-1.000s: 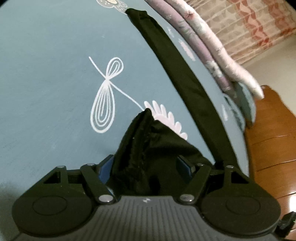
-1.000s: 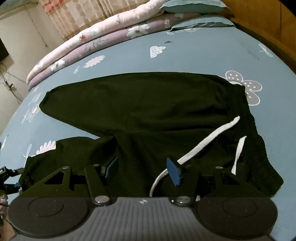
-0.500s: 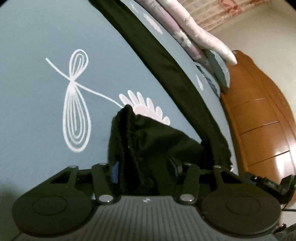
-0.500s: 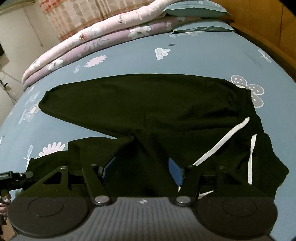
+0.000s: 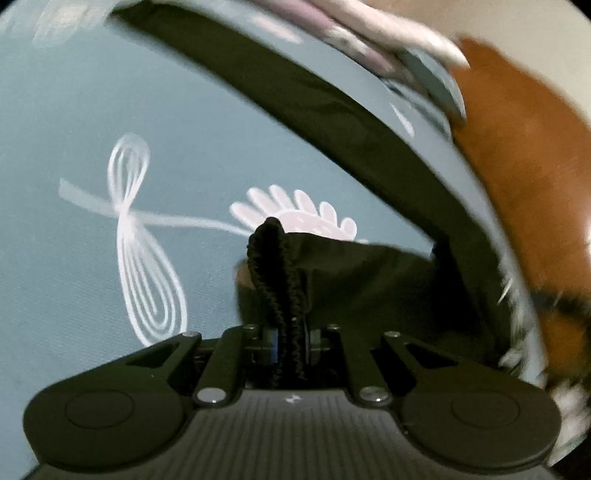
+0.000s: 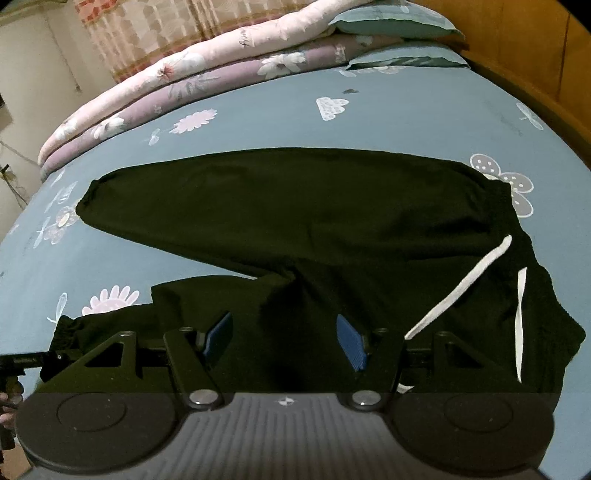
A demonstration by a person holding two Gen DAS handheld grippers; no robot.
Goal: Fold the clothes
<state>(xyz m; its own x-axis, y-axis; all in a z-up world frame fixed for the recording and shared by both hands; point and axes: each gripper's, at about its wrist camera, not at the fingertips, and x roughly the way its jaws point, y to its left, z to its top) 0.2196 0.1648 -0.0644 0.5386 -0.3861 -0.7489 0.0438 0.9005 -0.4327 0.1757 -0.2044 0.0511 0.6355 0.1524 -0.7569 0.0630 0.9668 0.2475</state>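
Black trousers with white drawstrings lie spread on a blue bed sheet, waistband at the right, legs running left. In the left wrist view my left gripper is shut on the ribbed cuff of the near trouser leg, whose cloth bunches up in front of it. The far leg stretches away across the sheet. My right gripper stands open just above the crotch area of the trousers, blue pads apart, nothing between them. The left gripper's edge shows at the far left of the right wrist view.
Folded floral quilts and teal pillows lie along the far side of the bed. A wooden headboard runs along the right. The sheet carries white dragonfly and flower prints. A curtain hangs behind.
My left gripper has closed from open onto the trouser cuff and swung, blurring its view. My right gripper stayed open and drew slightly back from the waistband toward the crotch.
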